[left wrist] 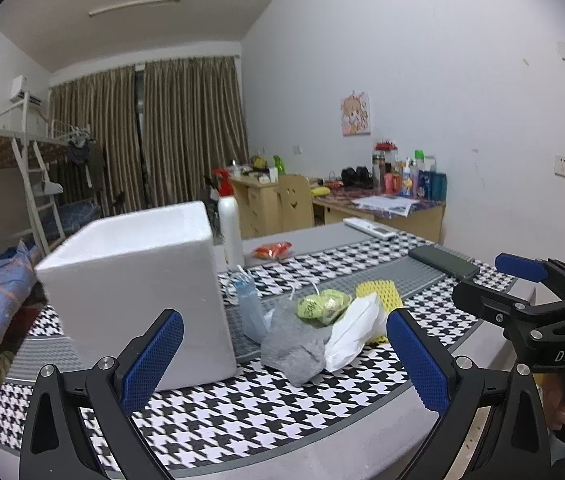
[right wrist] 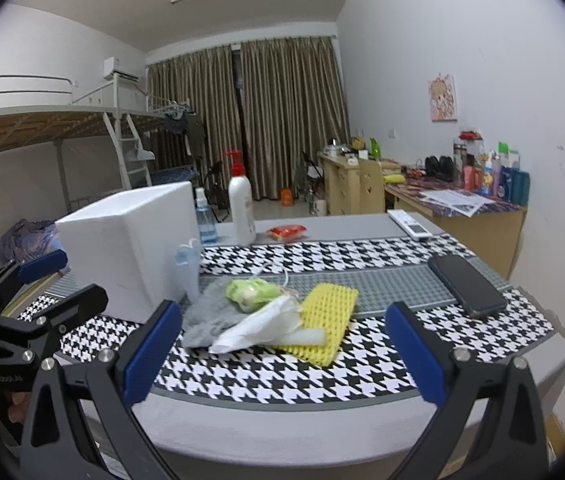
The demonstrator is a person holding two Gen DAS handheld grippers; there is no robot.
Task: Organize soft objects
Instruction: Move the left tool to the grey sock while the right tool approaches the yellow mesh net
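Soft pile (right wrist: pixel 266 312); only right wrist shows blue bottle (right wrist: pixel 205 220).

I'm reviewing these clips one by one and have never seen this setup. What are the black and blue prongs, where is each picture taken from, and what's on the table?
No robot here: a person holds hand-held tongs in each hand, with a camera on each looking along its blue-padded fingers. The left view shows the left tongs up close and the right tongs at the side; the right view shows the right tongs. Both are open and hold nothing.

On the houndstooth table lies a pile of soft things: a grey cloth, a white bag, a green packet, a yellow foam net and a blue face mask beside a white foam box. Also a phone, lotion bottle and remote.
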